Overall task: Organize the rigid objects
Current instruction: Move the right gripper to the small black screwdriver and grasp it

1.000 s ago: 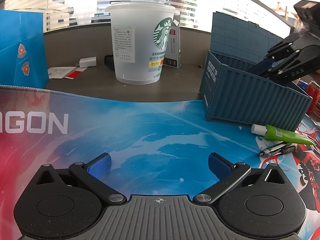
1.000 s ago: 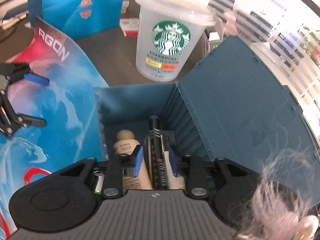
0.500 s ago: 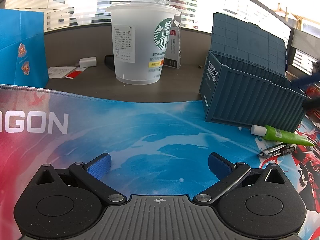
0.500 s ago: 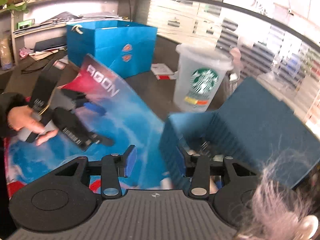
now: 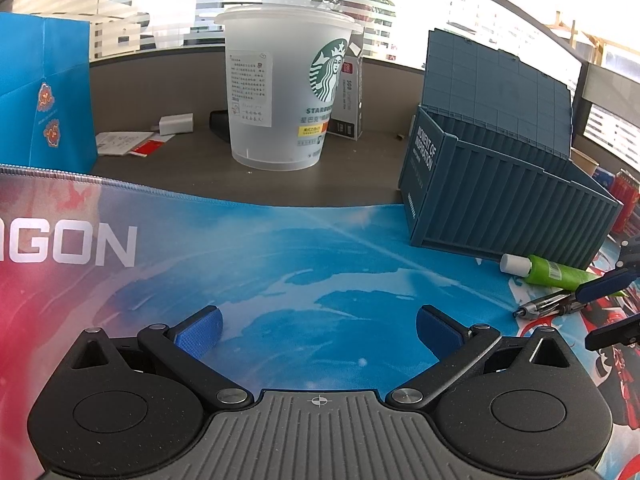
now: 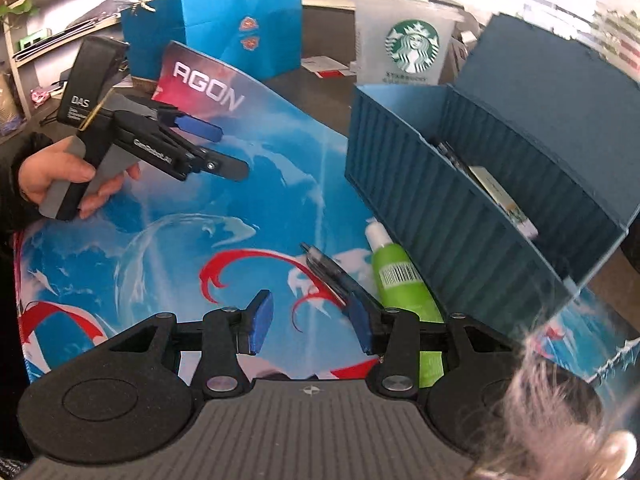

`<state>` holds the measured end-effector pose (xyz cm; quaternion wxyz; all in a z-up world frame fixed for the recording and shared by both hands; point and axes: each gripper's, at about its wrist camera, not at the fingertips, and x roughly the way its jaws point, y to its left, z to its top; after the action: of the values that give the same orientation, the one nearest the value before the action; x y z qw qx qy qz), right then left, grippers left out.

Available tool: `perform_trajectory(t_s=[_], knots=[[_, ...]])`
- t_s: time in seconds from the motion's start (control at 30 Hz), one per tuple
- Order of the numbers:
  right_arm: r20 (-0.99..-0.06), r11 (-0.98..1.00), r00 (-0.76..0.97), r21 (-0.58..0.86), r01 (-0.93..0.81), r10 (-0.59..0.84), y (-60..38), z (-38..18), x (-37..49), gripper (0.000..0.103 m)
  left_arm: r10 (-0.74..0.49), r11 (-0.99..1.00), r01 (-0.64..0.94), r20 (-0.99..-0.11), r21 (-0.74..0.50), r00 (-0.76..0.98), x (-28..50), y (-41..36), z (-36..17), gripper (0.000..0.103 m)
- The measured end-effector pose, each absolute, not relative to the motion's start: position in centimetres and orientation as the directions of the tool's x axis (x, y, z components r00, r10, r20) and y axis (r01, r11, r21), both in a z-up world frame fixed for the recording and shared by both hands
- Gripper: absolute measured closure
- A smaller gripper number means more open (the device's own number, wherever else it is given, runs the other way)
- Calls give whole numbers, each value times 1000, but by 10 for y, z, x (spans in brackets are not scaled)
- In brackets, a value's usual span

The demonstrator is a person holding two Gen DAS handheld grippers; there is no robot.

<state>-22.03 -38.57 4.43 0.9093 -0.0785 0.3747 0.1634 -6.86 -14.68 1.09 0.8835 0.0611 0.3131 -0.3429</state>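
A dark blue container-shaped box (image 5: 500,196) (image 6: 440,208) stands open on the mat's right side, with several items (image 6: 496,192) lying inside. In front of it lie a green tube with a white cap (image 5: 556,274) (image 6: 400,276) and a dark pen (image 5: 544,306) (image 6: 324,268). My right gripper (image 6: 309,304) (image 5: 594,314) hovers low over the mat, open and holding nothing, with the pen just ahead of its right finger. My left gripper (image 5: 318,320) (image 6: 226,150) is held wide open and bare over the mat's left part.
A colourful desk mat (image 5: 280,248) covers the desk. Behind it stand a large frosted Starbucks cup (image 5: 280,96), a small carton (image 5: 348,96) and a blue paper bag (image 5: 40,96). Red cans (image 5: 624,192) sit at the far right. Papers and a charger lie at the back.
My right gripper has come out of the blue box, leaving the items inside, and dropped toward the pen and tube with its jaws wider apart. The left gripper has stayed still.
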Motion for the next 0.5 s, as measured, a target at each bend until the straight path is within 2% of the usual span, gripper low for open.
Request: perform_trajectory(t_s=[0.1, 0.27, 0.37, 0.4, 0.43, 0.5], knots=[[-706, 940, 672, -31, -341, 221, -391, 40, -221, 57, -571, 757, 643, -593, -114, 567, -68, -146, 11, 0], [-696, 947, 683, -10, -320, 223, -402, 32, -221, 53, -574, 757, 642, -591, -119, 567, -68, -146, 11, 0], [-703, 948, 667, 31, -316, 245, -404, 28, -222, 38, -575, 757, 642, -590, -121, 567, -68, -145, 11, 0], [-704, 945, 661, 44, -324, 259, -403, 28, -224, 28, -575, 757, 642, -590, -120, 567, -68, -146, 11, 0], [-704, 942, 658, 48, -333, 268, -400, 27, -226, 25, -574, 757, 642, -591, -118, 567, -68, -146, 11, 0], [-704, 939, 656, 44, -342, 272, -395, 25, -229, 24, -571, 758, 642, -592, -115, 568, -68, -146, 11, 0]])
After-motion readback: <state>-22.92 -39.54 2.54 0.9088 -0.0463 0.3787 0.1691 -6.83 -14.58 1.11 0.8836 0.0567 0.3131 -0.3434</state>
